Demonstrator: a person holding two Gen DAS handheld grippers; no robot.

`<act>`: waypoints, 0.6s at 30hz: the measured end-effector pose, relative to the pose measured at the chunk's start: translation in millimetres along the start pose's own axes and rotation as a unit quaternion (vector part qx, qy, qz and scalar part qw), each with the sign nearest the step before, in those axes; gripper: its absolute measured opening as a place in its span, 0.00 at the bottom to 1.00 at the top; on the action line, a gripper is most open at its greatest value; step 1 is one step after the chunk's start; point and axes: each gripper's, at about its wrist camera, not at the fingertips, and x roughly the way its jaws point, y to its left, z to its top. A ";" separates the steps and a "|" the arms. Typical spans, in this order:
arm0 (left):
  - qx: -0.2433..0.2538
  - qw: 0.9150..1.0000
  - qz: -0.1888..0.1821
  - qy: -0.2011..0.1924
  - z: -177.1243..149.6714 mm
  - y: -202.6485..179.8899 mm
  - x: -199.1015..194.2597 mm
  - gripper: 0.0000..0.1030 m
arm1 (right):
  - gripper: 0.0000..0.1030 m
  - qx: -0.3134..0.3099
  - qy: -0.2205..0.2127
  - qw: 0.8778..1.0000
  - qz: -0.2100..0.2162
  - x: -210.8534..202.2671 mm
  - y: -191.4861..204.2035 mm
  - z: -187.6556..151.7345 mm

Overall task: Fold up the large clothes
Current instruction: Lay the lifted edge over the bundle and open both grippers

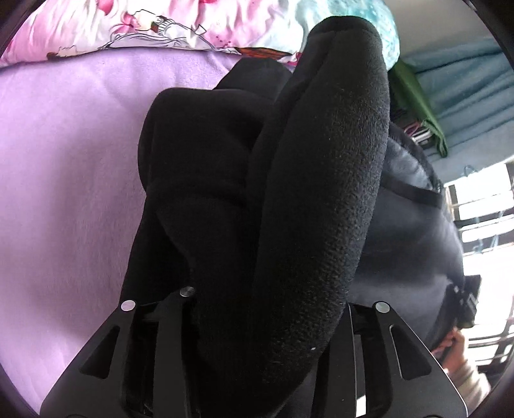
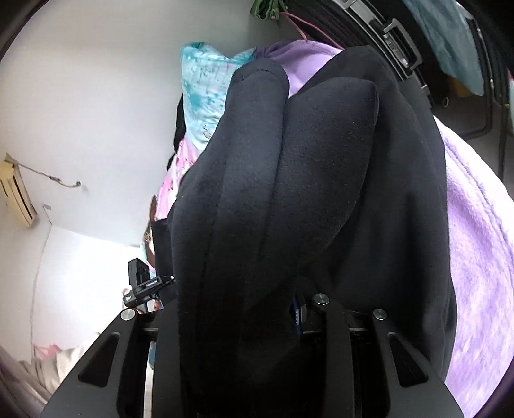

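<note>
Thick bunched folds of a black fleece garment (image 1: 289,199) fill the narrow gap between the jaws of the left gripper (image 1: 257,321), and the pads look pressed into the cloth, though the fingertips themselves are buried in it. The right gripper (image 2: 253,321) is likewise clamped on a bundle of the same garment (image 2: 289,180), its jaws narrow.

In both wrist views the fleece runs straight out from the jaws along the line they point, in long rolled ridges, and ends above the lilac blanket (image 1: 70,154) on the bed; a floral quilt (image 1: 135,25) lies beyond. Neither hand seems nearer: each holds one end, so laying the garment down flat looks like a job for both together.

The small white print on the left gripper's mount, seen from the right wrist, is too small to read.
</note>
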 end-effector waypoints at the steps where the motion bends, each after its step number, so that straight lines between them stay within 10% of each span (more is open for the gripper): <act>1: 0.002 1.000 0.002 0.001 0.5 1.8 2.6 0.37 | 0.31 -0.007 0.003 1.000 -0.005 0.0 1.7 2.9; 9: -0.017 1.000 -0.022 -0.009 0.5 15.7 -26.4 0.66 | 0.44 -0.028 0.018 0.999 -0.021 -1.6 26.8 -17.8; 13: -0.018 0.999 -0.006 -0.044 3.6 36.7 -67.8 0.77 | 0.71 -0.051 0.013 0.998 -0.033 -28.3 50.1 -27.7; 18: 0.022 0.997 0.048 -0.055 -0.6 36.9 -107.3 0.81 | 0.78 -0.113 -0.007 0.987 -0.112 -61.7 79.9 -38.6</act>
